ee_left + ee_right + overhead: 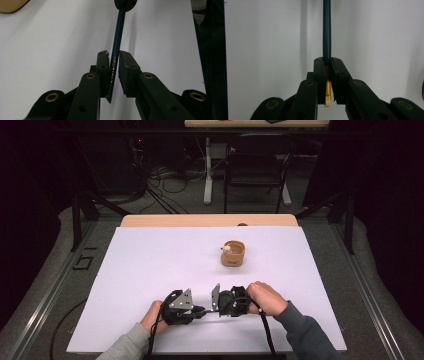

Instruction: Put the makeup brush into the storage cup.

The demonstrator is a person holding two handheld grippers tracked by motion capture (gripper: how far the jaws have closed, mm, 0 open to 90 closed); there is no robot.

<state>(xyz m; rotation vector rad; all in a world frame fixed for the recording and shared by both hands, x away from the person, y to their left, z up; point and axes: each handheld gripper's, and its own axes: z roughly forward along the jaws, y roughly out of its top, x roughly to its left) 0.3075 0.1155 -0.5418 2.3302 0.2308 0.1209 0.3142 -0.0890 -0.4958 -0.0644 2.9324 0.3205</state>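
A dark blue pencil (118, 32) with gold lettering lies level between my two grippers, low over the white table sheet (150, 270) near its front edge. My left gripper (114, 53) has its pads closed against one end of the pencil. In the right gripper view, my right gripper (327, 60) is shut on the other end of the pencil (326, 30), whose yellow tip sticks out behind the pads. From above, the left gripper (197, 310) and right gripper (216, 307) face each other almost nose to nose.
A tan round holder (232, 253) with a small white thing at its rim stands past the grippers, right of centre; its edge is at the top left of the left gripper view (11, 6). A chair (257, 165) and cables lie beyond the table.
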